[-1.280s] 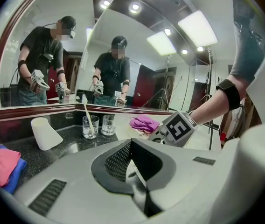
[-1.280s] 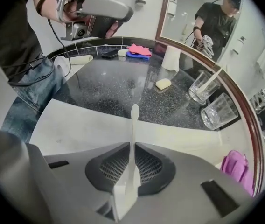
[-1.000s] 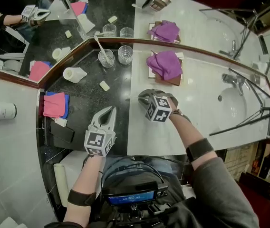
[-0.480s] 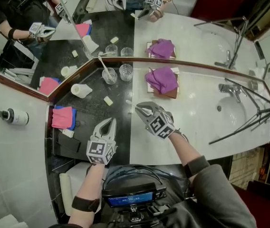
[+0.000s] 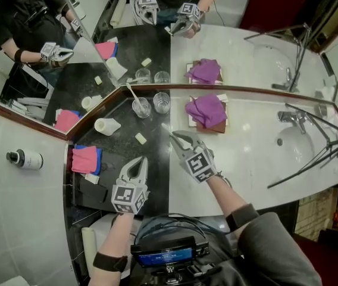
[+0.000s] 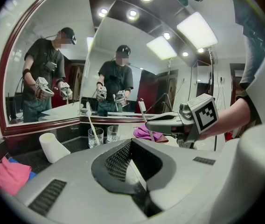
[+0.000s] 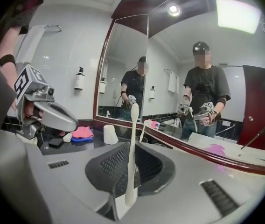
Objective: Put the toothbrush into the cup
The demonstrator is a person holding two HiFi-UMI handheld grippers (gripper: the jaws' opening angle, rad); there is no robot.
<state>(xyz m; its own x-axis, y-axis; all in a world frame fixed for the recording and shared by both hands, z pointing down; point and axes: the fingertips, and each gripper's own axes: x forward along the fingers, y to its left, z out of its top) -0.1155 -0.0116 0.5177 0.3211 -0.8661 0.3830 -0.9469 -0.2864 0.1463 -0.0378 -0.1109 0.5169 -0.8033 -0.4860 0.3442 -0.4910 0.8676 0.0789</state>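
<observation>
holding the white toothbrush [image 7: 132,134] upright in the right gripper [image 5: 174,137], i am pinching it low on its shaft, so most of its length is standing above the jaws, in the air and well short of the cups. the left gripper [image 5: 141,161] is hovering over the black counter [image 5: 112,151] with its jaws fully together and nothing between them.

i am judging the empty glass [image 5: 161,102] by the mirror as the likeliest cup. the glass beside it [image 5: 140,107] is already carrying a brush, and the white cup [image 5: 108,126] is lying on its side, offering no mouth to drop into.

here is what is worrying me. the grip is sitting near one end of a thin, smooth shaft, so the brush could be pivoting or slipping as i tilt it over the rim. the two glasses are standing just beside each other, so a wide approach could be knocking either one, or catching the brush leaning out of the neighbour. letting go too high could be bouncing the brush off the rim onto the counter. the mirrors are doubling every glass, so i am risking steering toward a reflection.
</observation>
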